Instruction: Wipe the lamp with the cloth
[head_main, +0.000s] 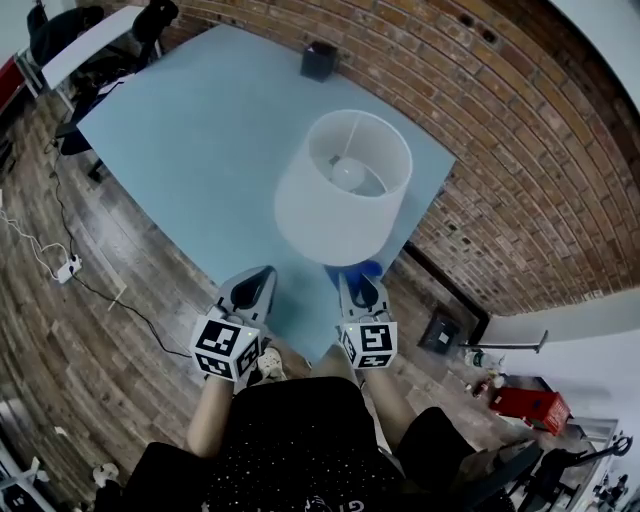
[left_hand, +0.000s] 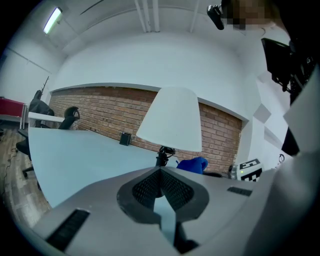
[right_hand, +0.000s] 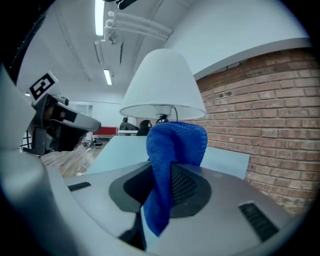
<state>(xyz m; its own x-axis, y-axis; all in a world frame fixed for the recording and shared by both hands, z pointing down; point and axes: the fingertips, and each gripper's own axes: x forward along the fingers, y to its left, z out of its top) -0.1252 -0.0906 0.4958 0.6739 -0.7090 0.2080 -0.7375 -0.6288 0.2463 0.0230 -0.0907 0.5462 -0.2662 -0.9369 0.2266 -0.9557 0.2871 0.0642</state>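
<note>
One lamp (head_main: 343, 185) with a white shade stands upright on the pale blue desk (head_main: 190, 130), close to its near corner. There are two claws, side by side at that corner, both pointing towards the lamp and neither touching it. The left claw (head_main: 263, 274) has its jaws pressed together with nothing between them. The right claw (head_main: 356, 283) is clamped on the single blue cloth (right_hand: 175, 145), which bunches up above the jaws just short of the lamp's base. One small black box (head_main: 318, 60) sits at the desk's far edge.
</note>
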